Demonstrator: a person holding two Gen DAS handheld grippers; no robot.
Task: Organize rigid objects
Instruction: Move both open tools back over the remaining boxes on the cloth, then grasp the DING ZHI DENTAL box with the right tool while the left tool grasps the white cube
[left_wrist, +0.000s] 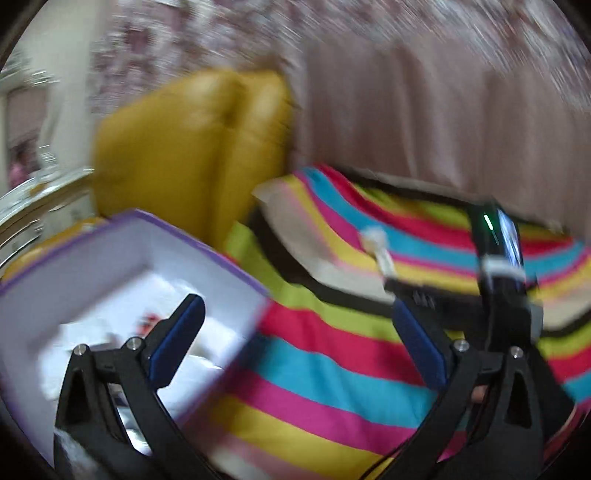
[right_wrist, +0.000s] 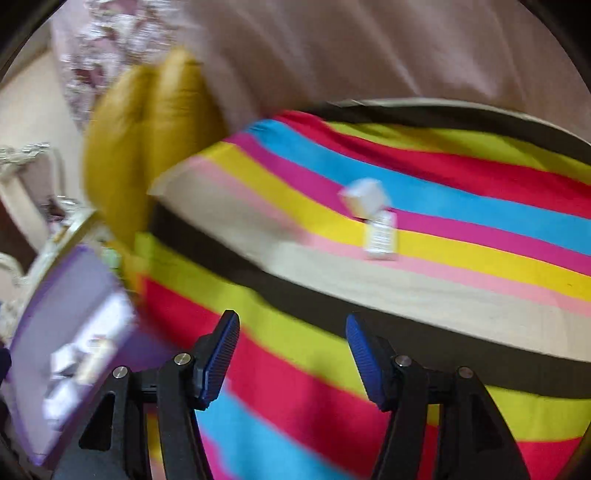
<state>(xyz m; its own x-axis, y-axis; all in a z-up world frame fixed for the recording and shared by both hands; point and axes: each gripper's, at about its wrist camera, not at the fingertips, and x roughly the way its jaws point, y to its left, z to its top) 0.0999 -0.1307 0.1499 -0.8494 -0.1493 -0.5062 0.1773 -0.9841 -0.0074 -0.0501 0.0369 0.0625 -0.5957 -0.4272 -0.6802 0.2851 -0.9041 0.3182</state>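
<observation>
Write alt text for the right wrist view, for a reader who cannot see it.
An open, empty claw hovers over a bright striped blanket, pointing toward two small white boxes lying on it farther ahead. A purple box sits at the left edge and a mustard-yellow cushion behind; the image is motion-blurred.

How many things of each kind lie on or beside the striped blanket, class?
Small white cardboard boxes: 2
Purple-rimmed open storage box: 1
Mustard-yellow cushion: 1
Total: 4
</observation>
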